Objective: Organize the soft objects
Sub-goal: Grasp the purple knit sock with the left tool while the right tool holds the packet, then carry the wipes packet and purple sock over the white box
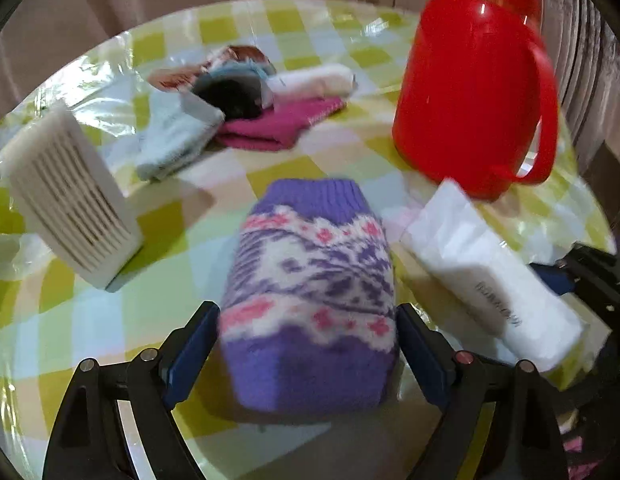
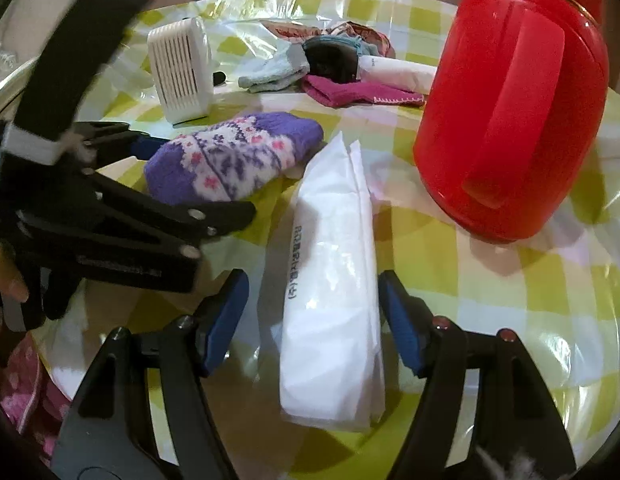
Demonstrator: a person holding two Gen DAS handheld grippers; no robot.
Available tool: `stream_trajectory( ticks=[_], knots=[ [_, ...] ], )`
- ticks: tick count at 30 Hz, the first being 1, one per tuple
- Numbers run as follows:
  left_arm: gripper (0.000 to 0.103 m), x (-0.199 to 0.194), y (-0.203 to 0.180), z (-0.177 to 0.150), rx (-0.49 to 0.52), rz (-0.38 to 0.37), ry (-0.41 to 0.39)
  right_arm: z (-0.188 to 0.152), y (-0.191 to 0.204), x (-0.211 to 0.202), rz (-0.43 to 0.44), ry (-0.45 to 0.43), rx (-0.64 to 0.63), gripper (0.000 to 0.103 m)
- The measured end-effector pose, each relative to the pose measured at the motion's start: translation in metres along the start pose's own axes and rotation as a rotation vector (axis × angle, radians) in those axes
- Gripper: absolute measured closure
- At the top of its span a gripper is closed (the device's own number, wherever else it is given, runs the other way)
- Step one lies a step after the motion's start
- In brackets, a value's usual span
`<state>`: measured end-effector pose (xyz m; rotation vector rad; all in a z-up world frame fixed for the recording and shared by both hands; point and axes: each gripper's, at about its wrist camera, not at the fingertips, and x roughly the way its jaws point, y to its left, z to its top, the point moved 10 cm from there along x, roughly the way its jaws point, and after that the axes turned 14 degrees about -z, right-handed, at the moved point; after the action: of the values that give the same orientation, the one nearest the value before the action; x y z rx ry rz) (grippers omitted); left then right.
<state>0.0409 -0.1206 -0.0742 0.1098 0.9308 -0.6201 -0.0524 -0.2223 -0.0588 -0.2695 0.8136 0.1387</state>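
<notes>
A purple knitted sock with a white and pink pattern lies on the checked table. My left gripper straddles its near end, jaws wide, pads beside it. The sock and left gripper also show in the right wrist view. A white tissue pack lies lengthwise between the open jaws of my right gripper, pads apart from it. A pile of socks lies far back: light blue, magenta, white, black.
A red plastic jug stands at the right, close behind the tissue pack. A white slatted box stands at the left. The round table's edge curves near both grippers. A curtain hangs behind.
</notes>
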Motion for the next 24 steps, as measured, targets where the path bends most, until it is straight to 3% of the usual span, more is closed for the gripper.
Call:
stream_trajectory(
  ticks=[2, 3, 4, 5, 7, 12, 19, 24],
  knots=[
    [0.013, 0.001, 0.001, 0.0, -0.014, -0.013, 0.0, 0.0, 0.0, -0.001, 0.0, -0.007, 0.0, 0.036],
    [0.02, 0.0, 0.001, -0.001, -0.017, -0.017, -0.005, 0.0, 0.0, -0.003, 0.003, -0.019, -0.002, 0.046],
    [0.046, -0.002, 0.0, -0.001, -0.016, -0.024, -0.021, 0.0, 0.001, -0.004, 0.002, -0.03, -0.002, 0.051],
    [0.059, -0.006, -0.003, 0.0, -0.006, -0.037, -0.042, 0.0, 0.001, -0.005, 0.002, -0.038, 0.0, 0.06],
    [0.069, -0.013, -0.002, 0.0, -0.005, -0.016, -0.076, 0.0, 0.001, -0.007, 0.011, -0.047, 0.006, 0.062],
    [0.07, -0.04, 0.0, -0.013, -0.11, -0.063, -0.155, -0.002, -0.006, -0.011, 0.088, -0.03, 0.1, 0.063],
    [0.069, -0.082, -0.001, -0.068, -0.268, -0.145, -0.201, -0.018, 0.0, -0.036, 0.161, -0.014, 0.182, 0.063],
    [0.069, -0.097, 0.007, -0.089, -0.311, -0.119, -0.208, -0.013, 0.004, -0.05, 0.167, -0.029, 0.176, 0.063]
  ],
)
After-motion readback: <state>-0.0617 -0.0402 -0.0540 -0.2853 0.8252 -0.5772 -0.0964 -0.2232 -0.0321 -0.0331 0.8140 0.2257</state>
